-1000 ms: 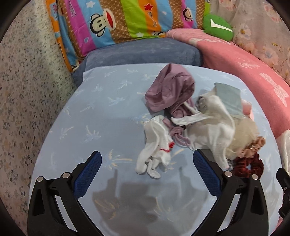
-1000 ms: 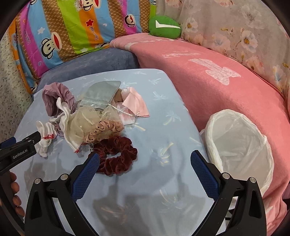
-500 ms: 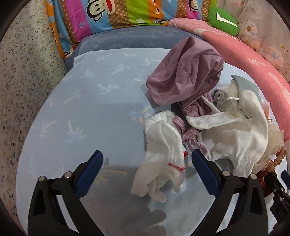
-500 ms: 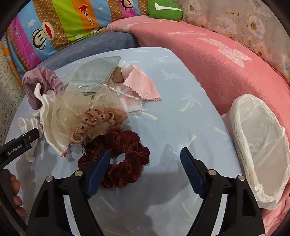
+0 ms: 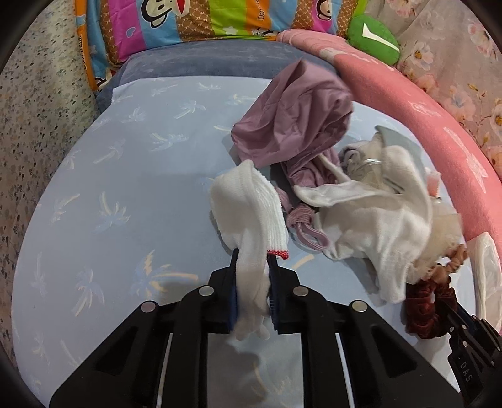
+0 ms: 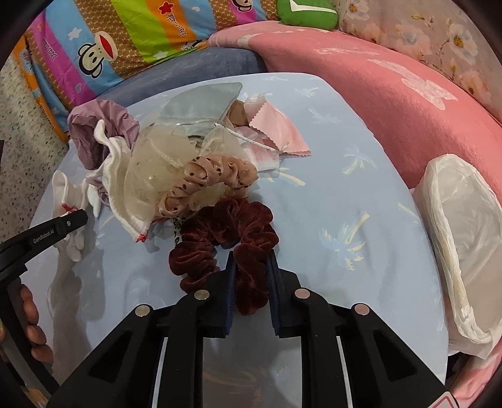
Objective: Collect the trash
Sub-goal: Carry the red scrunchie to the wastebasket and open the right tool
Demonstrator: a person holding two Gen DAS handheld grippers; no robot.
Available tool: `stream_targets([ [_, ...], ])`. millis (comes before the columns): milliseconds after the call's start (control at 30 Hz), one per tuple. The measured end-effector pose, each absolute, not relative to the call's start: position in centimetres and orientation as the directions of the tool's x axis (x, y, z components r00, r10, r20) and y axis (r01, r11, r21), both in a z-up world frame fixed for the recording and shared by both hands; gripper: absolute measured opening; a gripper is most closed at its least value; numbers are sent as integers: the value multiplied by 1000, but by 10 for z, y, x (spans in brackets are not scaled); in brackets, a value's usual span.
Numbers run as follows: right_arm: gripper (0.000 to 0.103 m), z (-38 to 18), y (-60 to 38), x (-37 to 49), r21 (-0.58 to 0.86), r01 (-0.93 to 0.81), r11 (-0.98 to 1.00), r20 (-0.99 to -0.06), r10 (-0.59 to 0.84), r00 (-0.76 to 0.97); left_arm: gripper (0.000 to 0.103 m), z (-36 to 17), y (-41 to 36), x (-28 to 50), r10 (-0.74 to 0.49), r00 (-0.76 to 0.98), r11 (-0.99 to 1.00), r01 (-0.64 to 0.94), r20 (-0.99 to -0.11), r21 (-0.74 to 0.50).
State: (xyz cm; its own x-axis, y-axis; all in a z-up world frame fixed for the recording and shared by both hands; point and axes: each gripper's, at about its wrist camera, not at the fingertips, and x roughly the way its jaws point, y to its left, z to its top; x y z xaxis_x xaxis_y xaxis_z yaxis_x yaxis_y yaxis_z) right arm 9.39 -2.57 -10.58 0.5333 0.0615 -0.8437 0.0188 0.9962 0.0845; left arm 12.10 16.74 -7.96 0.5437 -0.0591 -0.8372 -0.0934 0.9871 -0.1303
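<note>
My left gripper (image 5: 252, 263) is shut on a white glove (image 5: 248, 213) with a red hem stitch, at the left edge of a pile of cloth scraps on the blue palm-print table (image 5: 125, 194). My right gripper (image 6: 251, 263) is shut on a dark red velvet scrunchie (image 6: 226, 232) at the pile's near right side. The pile holds a mauve cloth (image 5: 291, 122), a white cloth (image 5: 376, 213), a sheer beige pouch (image 6: 157, 169), a spotted pink scrunchie (image 6: 207, 179) and a pink swatch (image 6: 276, 131). A bin lined with a white bag (image 6: 464, 238) stands right of the table.
A pink blanket (image 6: 376, 91) covers the sofa along the right and back. A striped monkey-print cushion (image 5: 204, 28) and a green pillow (image 5: 373, 40) lie behind the table. Speckled floor (image 5: 37, 110) is on the left. My left gripper shows in the right wrist view (image 6: 47, 232).
Both grippers moved forward and closed: the left onto the white glove, the right onto the dark red scrunchie. Both were open half a second ago.
</note>
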Motion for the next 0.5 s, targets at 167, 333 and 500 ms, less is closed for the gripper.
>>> stream_targets([
  [167,15,-83,-29,77,92,-2,996,-815,77,574,15,-51,151,100,-81,581,989,-55,-810,-138],
  [333,15,-56,-38,59,119,-5,993,-782,97,616,15,-29,128,87,-125,606,989,9,-785,-150],
  [500,15,-22,-56,46,142,13,990,-734,96,673,15,-8,99,78,-184,627,983,103,-757,-153],
])
